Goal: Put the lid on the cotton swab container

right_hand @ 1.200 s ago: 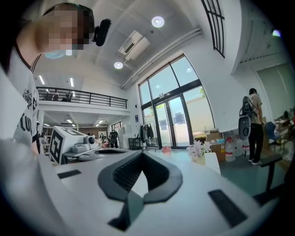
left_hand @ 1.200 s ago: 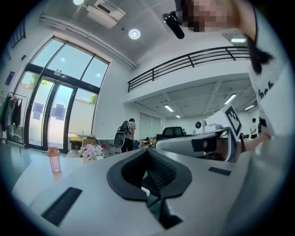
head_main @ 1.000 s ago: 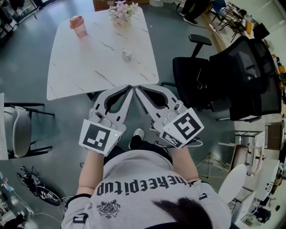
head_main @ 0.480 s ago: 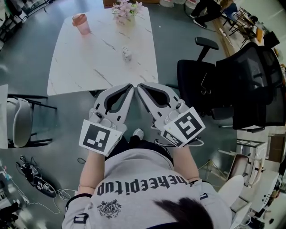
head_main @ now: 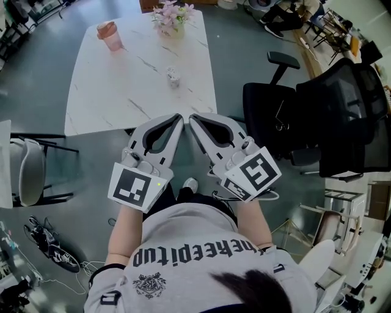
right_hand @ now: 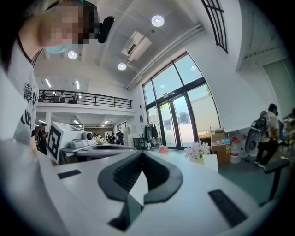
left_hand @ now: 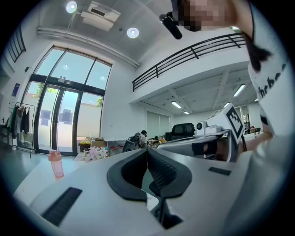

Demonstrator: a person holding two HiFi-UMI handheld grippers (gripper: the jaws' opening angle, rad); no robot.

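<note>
The person stood at the near edge of the white marble table (head_main: 110,85), a gripper in each hand; the left gripper (head_main: 178,117) was clenched, its ribbed pads pressed together with nothing between them; the right gripper (head_main: 192,117) was likewise clenched and empty; the two tips lay just beside each other over the table's near edge. The cotton swab container (head_main: 173,77) sat small on the table, far of both grippers and well apart from them; whether its lid was on could not be made out. A pink cup (head_main: 110,35) stood at the far left; flowers (head_main: 171,14) stood at the far edge; a black office chair (head_main: 317,116) stood to the right.
</note>
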